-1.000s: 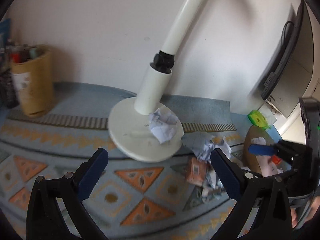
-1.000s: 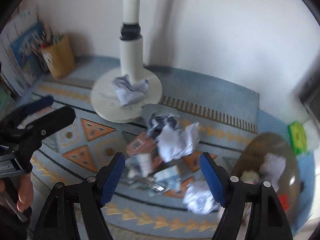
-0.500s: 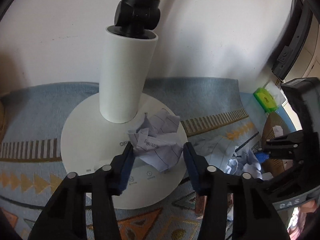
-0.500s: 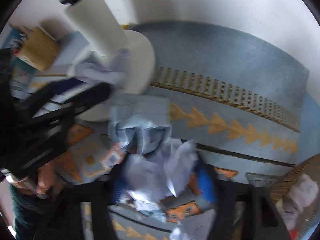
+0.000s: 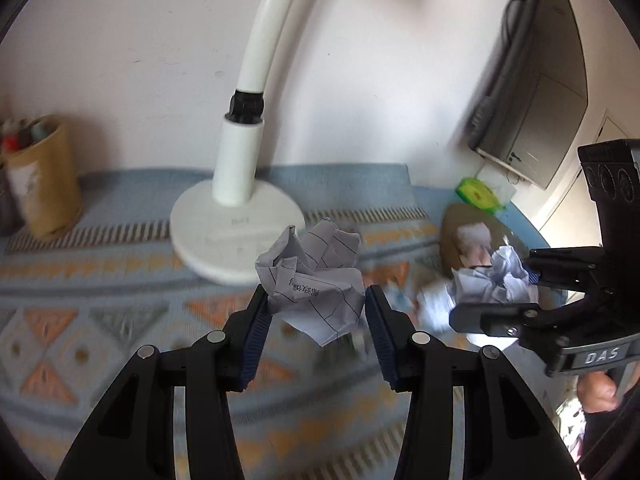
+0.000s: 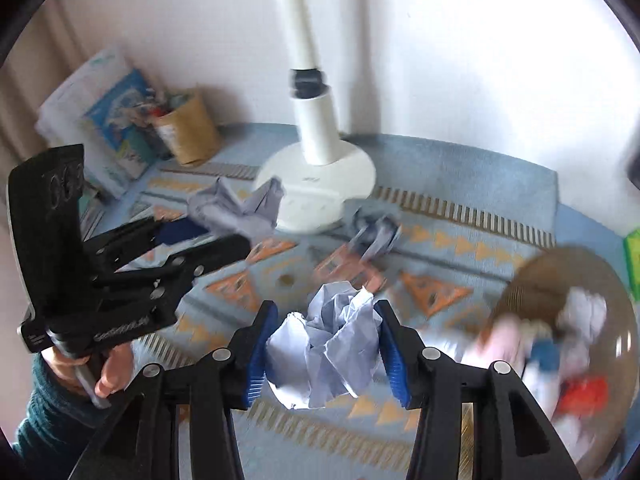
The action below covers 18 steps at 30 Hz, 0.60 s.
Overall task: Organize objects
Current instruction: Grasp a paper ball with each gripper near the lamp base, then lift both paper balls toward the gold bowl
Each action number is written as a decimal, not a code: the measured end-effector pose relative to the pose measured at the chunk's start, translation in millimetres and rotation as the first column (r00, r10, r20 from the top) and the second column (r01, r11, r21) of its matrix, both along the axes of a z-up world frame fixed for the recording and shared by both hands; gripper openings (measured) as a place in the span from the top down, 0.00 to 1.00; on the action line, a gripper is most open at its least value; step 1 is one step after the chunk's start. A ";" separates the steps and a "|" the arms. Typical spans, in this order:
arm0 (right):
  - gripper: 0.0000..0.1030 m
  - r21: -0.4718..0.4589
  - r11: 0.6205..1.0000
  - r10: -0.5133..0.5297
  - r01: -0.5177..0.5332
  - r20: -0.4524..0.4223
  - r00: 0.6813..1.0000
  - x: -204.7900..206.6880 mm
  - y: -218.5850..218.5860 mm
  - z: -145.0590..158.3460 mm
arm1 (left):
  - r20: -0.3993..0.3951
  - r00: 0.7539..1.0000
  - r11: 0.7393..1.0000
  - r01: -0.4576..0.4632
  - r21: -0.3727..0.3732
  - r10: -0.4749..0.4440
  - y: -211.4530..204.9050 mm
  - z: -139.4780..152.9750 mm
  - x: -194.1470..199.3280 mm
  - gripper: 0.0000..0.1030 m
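My left gripper [image 5: 316, 296] is shut on a crumpled ball of lined paper [image 5: 312, 268], held clear above the patterned rug [image 5: 120, 320]. In the right wrist view the same gripper [image 6: 216, 232] shows at the left with its paper [image 6: 236, 208]. The jaws of my right gripper [image 6: 326, 312] are closing, and their blue pads press a crumpled pale-blue paper ball [image 6: 324, 344] on both sides, above the rug. A brown woven basket [image 6: 532, 280] stands to the right with paper and a red item in it.
A white lamp base [image 5: 224, 232] with its pole stands at the rear on the rug. Another paper ball [image 6: 376, 236] and orange cards [image 6: 352, 268] lie before it. A brown pen holder [image 6: 188, 132] and books [image 6: 108, 120] sit at the left wall, a green object [image 5: 478, 192] at the right.
Both grippers went from open to shut on paper balls. The left took its ball off the lamp base and drew back; the right lifted one from the pile on the rug.
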State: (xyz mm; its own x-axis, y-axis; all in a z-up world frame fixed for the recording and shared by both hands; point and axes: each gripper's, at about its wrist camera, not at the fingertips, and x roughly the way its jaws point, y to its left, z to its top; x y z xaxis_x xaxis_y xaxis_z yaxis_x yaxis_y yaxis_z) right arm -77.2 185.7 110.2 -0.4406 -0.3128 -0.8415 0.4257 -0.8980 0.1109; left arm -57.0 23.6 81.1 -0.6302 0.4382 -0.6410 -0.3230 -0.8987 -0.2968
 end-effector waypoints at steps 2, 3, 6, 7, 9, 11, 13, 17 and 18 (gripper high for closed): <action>0.53 0.004 1.000 -0.013 0.013 -0.062 0.998 35.9 -11.0 -9.7 | 0.008 1.000 1.000 -0.023 -0.001 0.023 -0.5 -9.1 38.4 0.57; 0.53 0.008 1.000 -0.026 0.026 -0.088 0.996 57.4 -13.4 -24.5 | 0.011 0.999 0.999 -0.038 0.000 0.038 -0.9 -15.2 54.8 0.57; 0.53 -0.003 0.999 -0.050 0.050 -0.059 0.997 94.4 -14.0 -68.9 | 0.038 0.994 0.995 -0.101 -0.023 0.102 -1.6 -40.4 89.7 0.57; 0.53 -0.028 0.999 -0.048 0.046 -0.042 0.998 100.8 -13.1 -77.1 | 0.048 0.992 0.993 -0.113 -0.024 0.114 -2.7 -46.6 94.4 0.57; 0.53 -0.059 0.996 -0.070 0.065 -0.084 0.994 110.2 -7.0 -89.3 | 0.028 0.990 0.990 -0.135 -0.039 0.137 0.6 -55.6 101.1 0.57; 0.49 -0.029 0.997 -0.081 0.077 -0.160 0.984 115.9 -6.8 -92.9 | -0.021 0.989 0.988 -0.150 -0.041 0.150 3.7 -59.2 106.2 0.57; 0.47 -0.037 0.996 -0.091 0.085 -0.197 0.976 116.0 -3.5 -98.2 | -0.030 0.985 0.984 -0.174 -0.029 0.173 3.4 -62.9 105.6 0.57; 0.32 -0.062 0.993 -0.110 0.100 -0.197 0.974 116.3 3.8 -98.8 | -0.010 0.978 0.978 -0.207 0.002 0.207 -6.2 -65.7 105.2 0.56; 0.24 -0.070 0.992 -0.113 0.101 -0.194 0.975 116.3 5.0 -98.8 | 0.001 0.977 0.977 -0.212 0.013 0.212 -8.2 -67.6 104.6 0.56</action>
